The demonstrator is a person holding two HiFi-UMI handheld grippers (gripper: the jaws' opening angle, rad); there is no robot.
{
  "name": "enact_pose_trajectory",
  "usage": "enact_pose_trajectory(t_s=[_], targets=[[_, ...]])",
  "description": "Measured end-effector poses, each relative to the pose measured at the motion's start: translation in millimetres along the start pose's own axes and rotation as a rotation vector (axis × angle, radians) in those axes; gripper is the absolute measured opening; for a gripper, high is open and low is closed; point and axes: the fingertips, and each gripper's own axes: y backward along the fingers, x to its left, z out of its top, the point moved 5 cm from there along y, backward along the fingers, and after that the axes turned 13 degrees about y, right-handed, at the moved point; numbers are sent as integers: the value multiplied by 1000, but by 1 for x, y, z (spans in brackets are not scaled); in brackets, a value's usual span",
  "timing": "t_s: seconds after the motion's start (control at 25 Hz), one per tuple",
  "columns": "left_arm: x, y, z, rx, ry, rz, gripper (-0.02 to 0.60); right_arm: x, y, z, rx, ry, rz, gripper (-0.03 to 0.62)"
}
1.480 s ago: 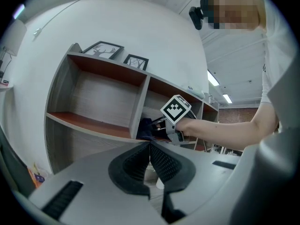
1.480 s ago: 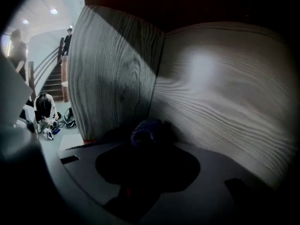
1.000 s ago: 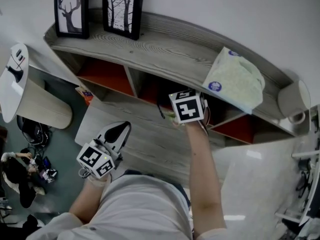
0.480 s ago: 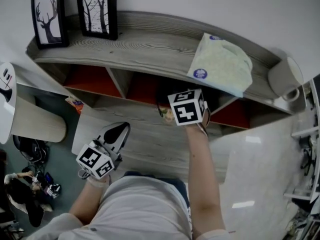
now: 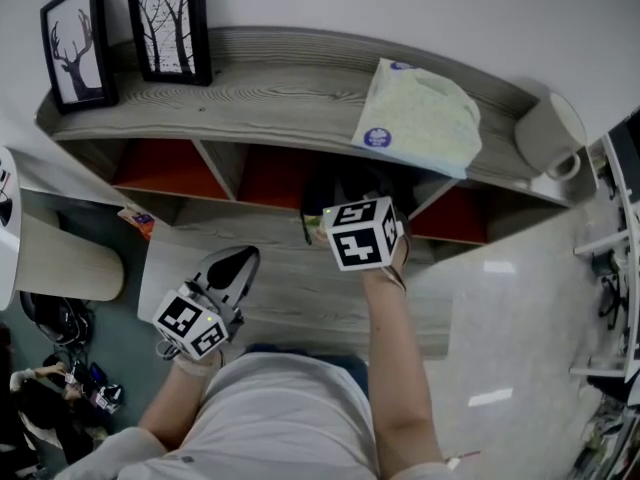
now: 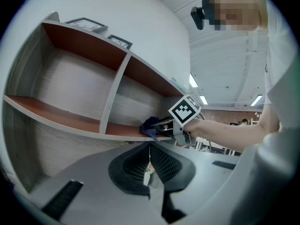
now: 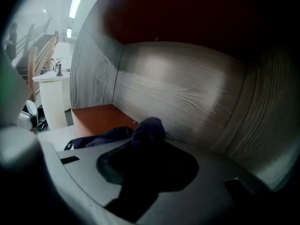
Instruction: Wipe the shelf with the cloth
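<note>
Wiping the inside of the shelf (image 5: pixel 280 78), by the look of it. Reaching with the right gripper (image 6: pixel 161 123) into what seems the middle of three red-lined compartments, with its jaws pinched on a dark blue cloth (image 7: pixel 149 128). Bunched into a knob at the jaw tips, with a loose tail trailing left over the orange-brown compartment floor (image 7: pixel 101 116), close to the grey wood-grain back wall. Hard to tell whether pressed onto that floor or riding just above it. Probably soft, light and limp: no stiffness to push with, so apt to fold under or drag behind rather than lie flat. Best gripped as now, by a gathered wad and not by a single edge, with enough left hanging to lie on the board. Worth minding a slip out of the jaws if snagged on a divider. Lower down and well away from that compartment, the left gripper (image 5: pixel 238 260), idle, with jaws pressed together on nothing. On the top board, clear of the work: a black-framed deer picture (image 5: pixel 72 40), a tree picture (image 5: pixel 168 23), a pale green packet (image 5: pixel 420 108) and a grey roll-like thing (image 5: pixel 545 133) at the right end.
</note>
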Motion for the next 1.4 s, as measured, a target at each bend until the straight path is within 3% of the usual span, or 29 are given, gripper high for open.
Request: enact_pose_trajectory(t_s=[0.64,1.4], targets=[[14,-4,-6,11,26,-17,15,54,25,16,-78,27,46,121],[7,-17,-9,38,28,-82,15,11,60,-36,-3,-126,-82,121]])
